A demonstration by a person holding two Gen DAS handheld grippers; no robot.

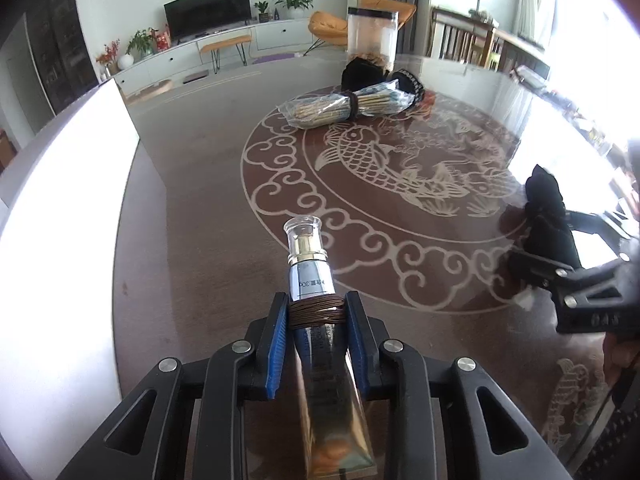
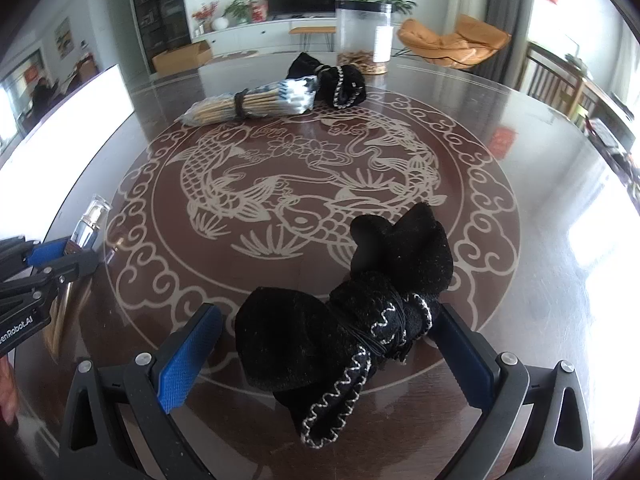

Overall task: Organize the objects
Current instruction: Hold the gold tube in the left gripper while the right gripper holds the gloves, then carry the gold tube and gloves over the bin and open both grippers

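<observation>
A silver-and-gold cosmetic tube [image 1: 308, 264] with a clear cap and brown cord wound round its neck points away from me. My left gripper [image 1: 317, 308] is shut on it, its blue pads pressing the cord from both sides. In the right wrist view, this gripper [image 2: 60, 258] and the tube [image 2: 90, 220] sit at the left edge. A black sock bundle [image 2: 320, 344], trimmed with white stitching and tied with black elastic, lies on the table between the fingers of my right gripper [image 2: 328, 312]. That gripper is open, with its left pad clear of the bundle. The left wrist view shows the same gripper [image 1: 544, 236] at the right.
At the far side of the round dark table [image 2: 540, 240] with a fish pattern lie a bagged bundle of sticks [image 2: 256, 102], a second black sock bundle [image 2: 340, 80] and a clear jar [image 2: 362, 36]. A white panel [image 2: 68, 116] stands along the left edge.
</observation>
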